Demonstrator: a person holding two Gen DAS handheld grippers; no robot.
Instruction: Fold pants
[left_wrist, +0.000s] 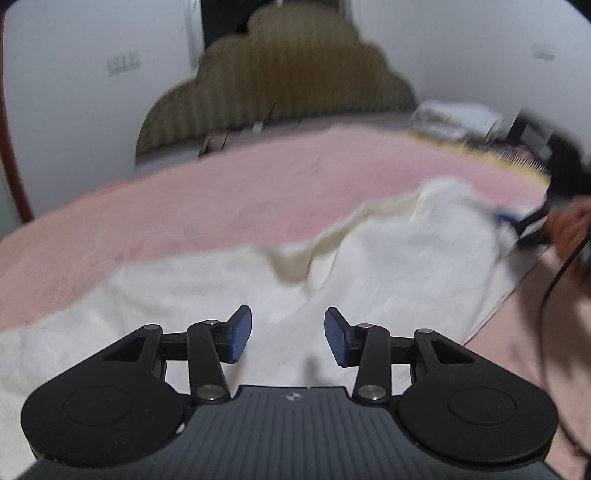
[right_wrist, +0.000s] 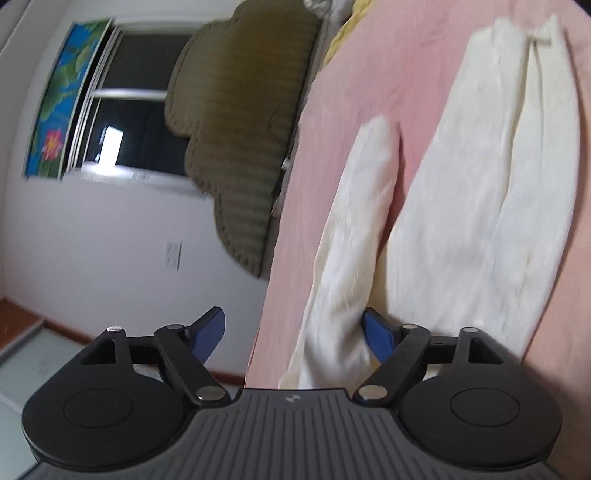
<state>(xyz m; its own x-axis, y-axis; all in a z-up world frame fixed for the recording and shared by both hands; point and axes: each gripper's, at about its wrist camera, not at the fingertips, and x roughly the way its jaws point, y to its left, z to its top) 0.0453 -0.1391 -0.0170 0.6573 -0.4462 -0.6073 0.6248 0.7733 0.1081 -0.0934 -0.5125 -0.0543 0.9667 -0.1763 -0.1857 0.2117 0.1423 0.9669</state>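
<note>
White pants (left_wrist: 406, 258) lie spread across the pink bed sheet (left_wrist: 221, 206). My left gripper (left_wrist: 288, 334) hovers just over the near part of the cloth, open, with nothing between its blue pads. In the right wrist view the pants (right_wrist: 480, 184) stretch away in long folds, and one strip of cloth (right_wrist: 351, 240) runs down between the fingers of my right gripper (right_wrist: 295, 336). That gripper stands wide open; the cloth brushes its right finger (right_wrist: 376, 336) but is not pinched. A blurred hand (left_wrist: 569, 229) holds the right gripper at the pants' far end.
An olive ribbed headboard (left_wrist: 280, 81) stands against the white wall behind the bed. A window (right_wrist: 140, 99) and a colourful picture (right_wrist: 62, 99) are on the wall. Yellow and white bedding (left_wrist: 461, 122) is piled at the far corner. The bed edge (right_wrist: 266, 295) drops to the floor.
</note>
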